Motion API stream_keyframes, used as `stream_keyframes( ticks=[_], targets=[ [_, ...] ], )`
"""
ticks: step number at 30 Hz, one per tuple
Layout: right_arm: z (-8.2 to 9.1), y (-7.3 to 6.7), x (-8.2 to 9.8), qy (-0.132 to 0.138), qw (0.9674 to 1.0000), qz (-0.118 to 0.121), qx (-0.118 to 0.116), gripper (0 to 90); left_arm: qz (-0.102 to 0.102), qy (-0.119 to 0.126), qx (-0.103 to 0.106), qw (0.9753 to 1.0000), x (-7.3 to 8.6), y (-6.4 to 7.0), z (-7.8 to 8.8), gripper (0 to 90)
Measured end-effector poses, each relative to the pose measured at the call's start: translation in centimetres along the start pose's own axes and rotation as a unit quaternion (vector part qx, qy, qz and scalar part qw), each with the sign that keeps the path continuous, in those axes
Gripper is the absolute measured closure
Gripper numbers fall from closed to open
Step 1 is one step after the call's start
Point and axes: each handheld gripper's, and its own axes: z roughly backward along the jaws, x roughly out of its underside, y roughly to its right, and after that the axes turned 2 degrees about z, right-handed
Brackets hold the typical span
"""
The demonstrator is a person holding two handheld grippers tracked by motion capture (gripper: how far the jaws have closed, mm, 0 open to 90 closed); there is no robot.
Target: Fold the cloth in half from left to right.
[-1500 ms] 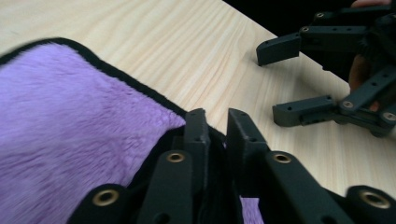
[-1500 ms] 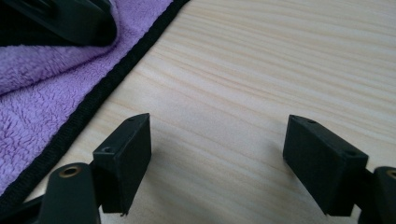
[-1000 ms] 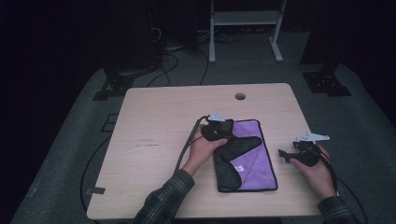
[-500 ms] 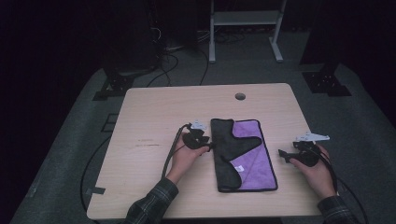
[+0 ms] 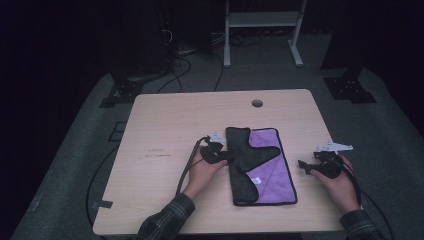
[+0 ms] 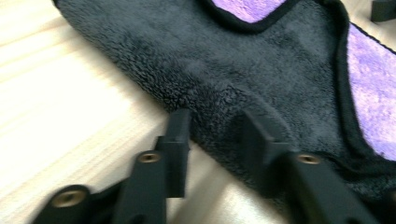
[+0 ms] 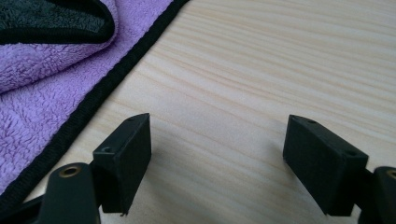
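The left gripper [image 6: 212,128], jaws just closing, seemingly pinches the cloth's [image 5: 260,165] left edge; the right gripper [image 7: 217,154] rests released right of it.

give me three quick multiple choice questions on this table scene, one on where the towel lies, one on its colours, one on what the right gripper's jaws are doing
1. Where does the folded fleece towel lie on the pale wooden table?
A. between the two grippers
B. at the far edge by the round hole
C. hanging off the left side

2. Which colours does the towel show?
A. red and white
B. purple and black-grey
C. green and yellow

3. How do the jaws of the right gripper stand?
A. shut on the towel
B. shut on a cable
C. open over bare wood

Answers:
1 A: in the high view the left gripper is at the towel's left edge and the right gripper is out to its right.
2 B: a purple face, with a dark flap folded over it.
3 C: the right gripper view shows bare wood grain between wide-apart jaws.
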Motion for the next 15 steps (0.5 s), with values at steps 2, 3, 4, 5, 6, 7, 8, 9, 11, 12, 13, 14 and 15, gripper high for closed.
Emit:
stream_keyframes(
  ticks=[2, 3, 4, 5, 6, 7, 8, 9, 11, 12, 13, 14, 15],
  targets=[
    [0.0, 0.0, 0.0, 0.000, 1.0000, 0.000, 0.000, 22.7, 0.011, 0.003, 0.009, 0.9999, 0.1, 0.0, -0.1, 84.0],
    [0.0, 0.0, 0.0, 0.000, 1.0000, 0.000, 0.000, 22.7, 0.012, 0.002, 0.011, 0.9999, 0.1, -0.1, -0.1, 85.5],
    [0.0, 0.0, 0.0, 0.000, 1.0000, 0.000, 0.000, 22.7, 0.017, 0.002, 0.012, 0.9998, 0.1, -0.2, -0.1, 85.5],
    [0.0, 0.0, 0.0, 0.000, 1.0000, 0.000, 0.000, 22.7, 0.020, 0.003, 0.013, 0.9997, 0.1, -0.2, 0.0, 87.0],
    [0.0, 0.0, 0.0, 0.000, 1.0000, 0.000, 0.000, 22.7, 0.020, 0.003, 0.013, 0.9997, 0.1, -0.2, 0.0, 87.2],
    [0.0, 0.0, 0.0, 0.000, 1.0000, 0.000, 0.000, 22.7, 0.018, -0.002, 0.015, 0.9997, 0.2, -0.4, 0.3, 87.4],
    [0.0, 0.0, 0.0, 0.000, 1.0000, 0.000, 0.000, 22.7, 0.018, -0.002, 0.015, 0.9997, 0.2, -0.4, 0.3, 87.5],
    [0.0, 0.0, 0.0, 0.000, 1.0000, 0.000, 0.000, 22.7, 0.020, -0.003, 0.020, 0.9996, 0.3, -0.7, 0.7, 87.5],
    [0.0, 0.0, 0.0, 0.000, 1.0000, 0.000, 0.000, 22.7, 0.023, -0.002, 0.022, 0.9995, 0.3, -0.8, 0.9, 87.5],
    [0.0, 0.0, 0.0, 0.000, 1.0000, 0.000, 0.000, 22.7, 0.018, -0.005, 0.022, 0.9996, 0.4, -0.9, 1.2, 87.5],
    [0.0, 0.0, 0.0, 0.000, 1.0000, 0.000, 0.000, 22.7, 0.016, -0.005, 0.022, 0.9996, 0.5, -1.2, 1.8, 87.5],
    [0.0, 0.0, 0.0, 0.000, 1.0000, 0.000, 0.000, 22.7, 0.015, -0.007, 0.021, 0.9996, 0.5, -1.3, 2.1, 87.5],
    [0.0, 0.0, 0.0, 0.000, 1.0000, 0.000, 0.000, 22.7, 0.015, -0.007, 0.021, 0.9996, 0.5, -1.3, 2.1, 87.5]
  ],
)
